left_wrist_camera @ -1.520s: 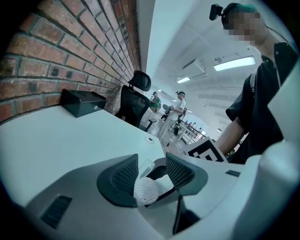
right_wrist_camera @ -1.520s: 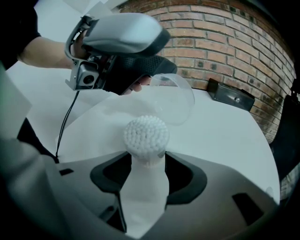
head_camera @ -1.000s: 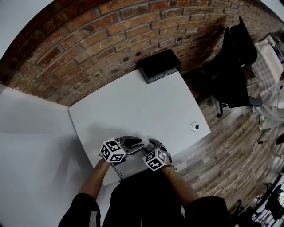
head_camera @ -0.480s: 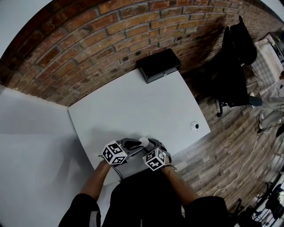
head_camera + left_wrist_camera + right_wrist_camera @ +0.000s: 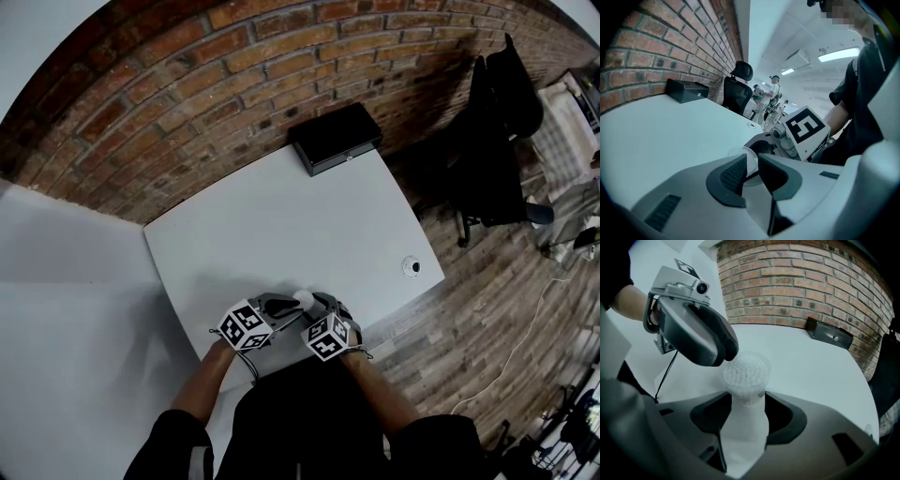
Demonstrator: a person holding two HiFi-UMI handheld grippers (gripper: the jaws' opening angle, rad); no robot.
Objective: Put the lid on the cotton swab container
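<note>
Jaws of your left gripper (image 5: 751,168) have just been closing. The clear lid (image 5: 749,158) stands between its ribbed pads (image 5: 733,173), which pinch it. In the right gripper view, that gripper's tip meets the upper left edge of the container's top, so the lid is right at the opening. Whether it is fully seated you cannot tell from these views.

Just to the right is the cotton swab container (image 5: 743,437), at the near part of the white table (image 5: 281,216). Packed white swab heads (image 5: 746,370) show at its top. Your right gripper (image 5: 747,414) is clamped on the container's white body, one pad on each side, below the top. The two grippers sit close together right in front of you.

Farther right, a black box (image 5: 336,139) lies at the table's far edge, against the brick wall (image 5: 234,84). A small round fitting (image 5: 412,267) sits near the table's right edge, well apart from your grippers. Beyond it, a black office chair (image 5: 497,150) stands on the wooden floor (image 5: 487,309).
</note>
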